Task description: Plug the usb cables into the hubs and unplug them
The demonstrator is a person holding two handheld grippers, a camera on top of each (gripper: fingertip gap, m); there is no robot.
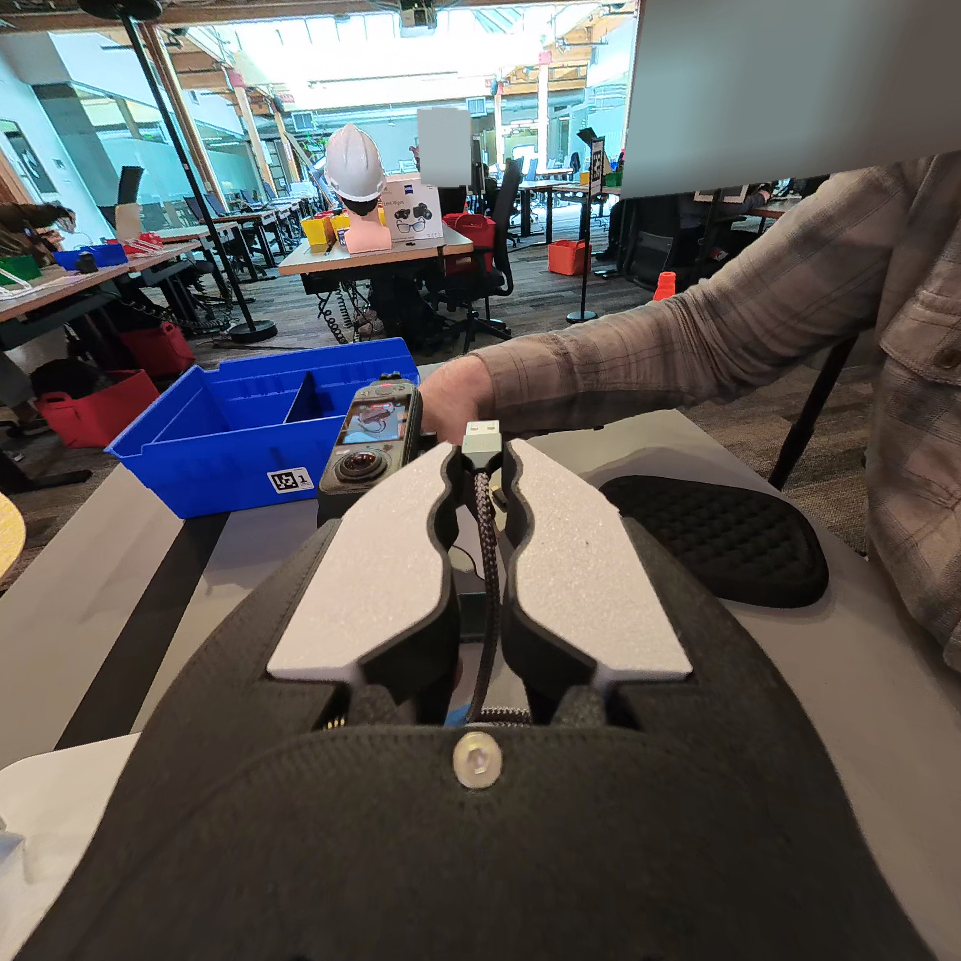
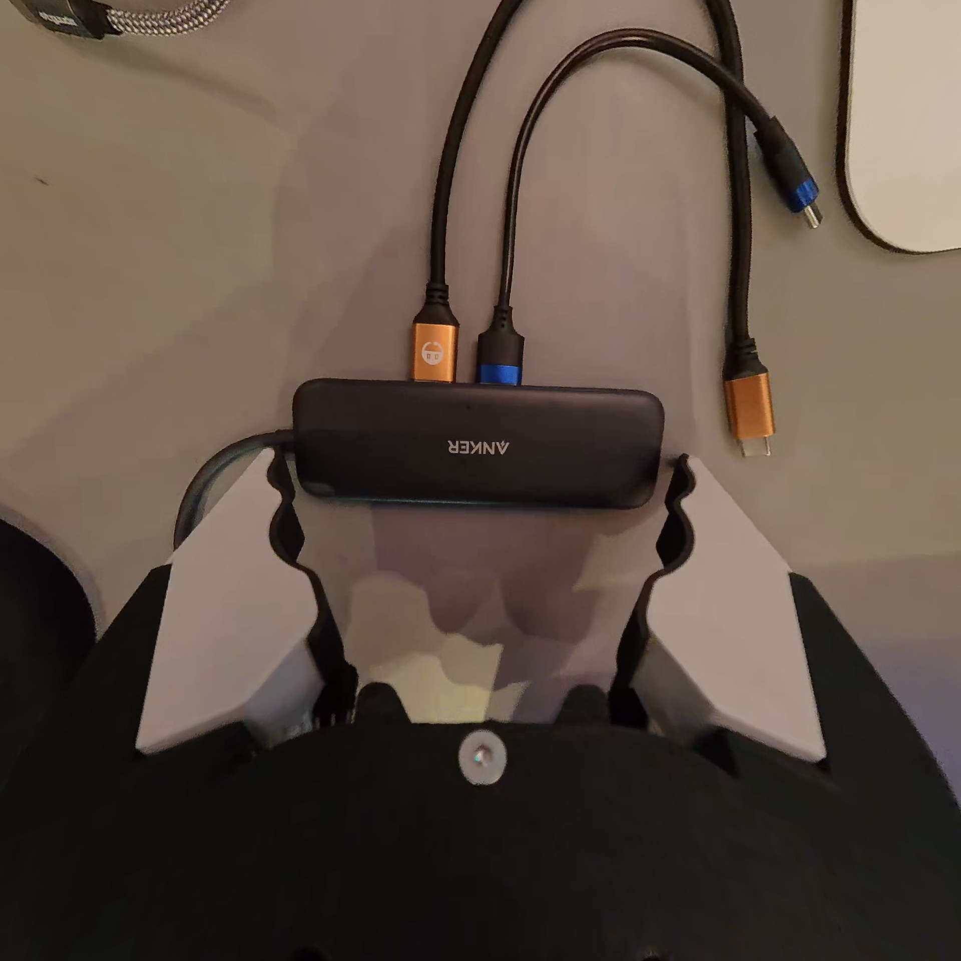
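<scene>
In the left wrist view my left gripper [image 1: 481,452] is shut on a silver USB-A plug [image 1: 481,439] that sticks out past the fingertips. Its dark braided cable [image 1: 489,561] runs back between the fingers. In the right wrist view my right gripper [image 2: 478,468] points down at the table, its fingertips closed on the two short ends of a black hub [image 2: 478,431]. An orange-shelled plug [image 2: 434,353] and a blue-ringed plug [image 2: 500,359] sit in the hub's far side. Their other ends, an orange plug [image 2: 749,411] and a blue-ringed plug [image 2: 801,187], lie loose to the right.
A blue divided bin [image 1: 249,431] stands on the grey table ahead left. A hand [image 1: 452,395] holds the other gripper's camera unit [image 1: 374,442] just beyond my left fingertips. A black ribbed oval part [image 1: 717,541] lies right. A grey braided cable [image 2: 156,15] and a white object [image 2: 910,130] lie near the hub. My right fingertips sit around 20 cm from my left ones.
</scene>
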